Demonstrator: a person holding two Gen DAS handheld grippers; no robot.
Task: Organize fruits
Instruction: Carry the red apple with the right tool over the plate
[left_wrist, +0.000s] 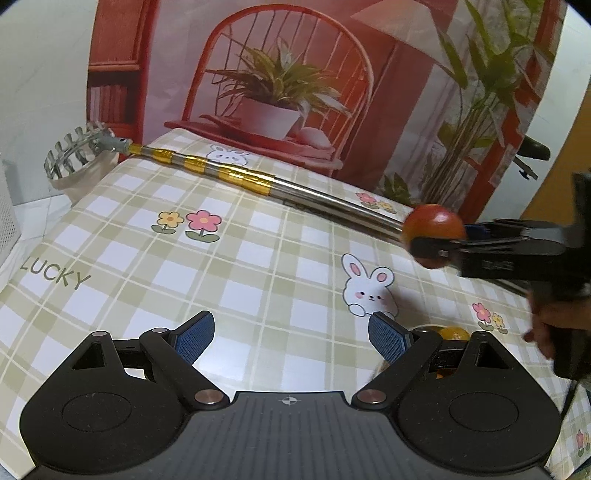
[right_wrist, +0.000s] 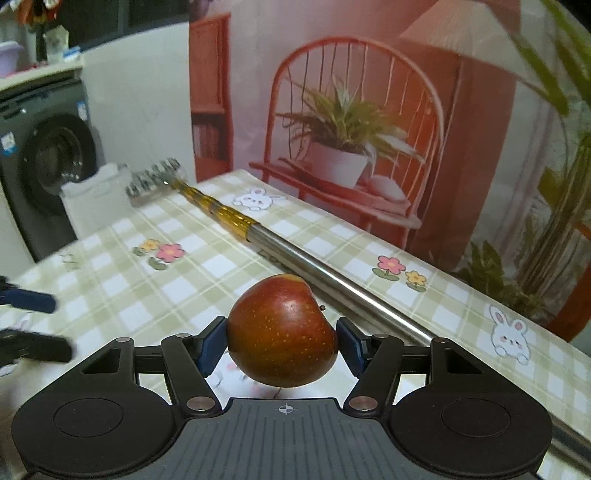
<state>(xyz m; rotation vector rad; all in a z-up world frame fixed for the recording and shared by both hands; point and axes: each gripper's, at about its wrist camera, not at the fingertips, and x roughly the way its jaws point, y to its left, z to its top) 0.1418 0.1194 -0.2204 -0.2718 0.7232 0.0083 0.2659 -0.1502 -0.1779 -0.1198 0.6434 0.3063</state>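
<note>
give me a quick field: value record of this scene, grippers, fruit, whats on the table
left gripper: open, empty, above the cloth
right gripper: shut on the dark red apple, held clear of the table
other fruit: orange-yellow fruit, mostly hidden behind the left gripper's finger
long tool: telescopic metal pole with gold bands and a toothed basket head, lying diagonally across the table
surface: green-and-white checked tablecloth with rabbits and flowers
backdrop: printed poster of a red chair and potted plant

One apple (right_wrist: 282, 330); one orange fruit (left_wrist: 453, 333); one telescopic pole (left_wrist: 229, 172); two tools (left_wrist: 291, 332) (right_wrist: 282, 341).
</note>
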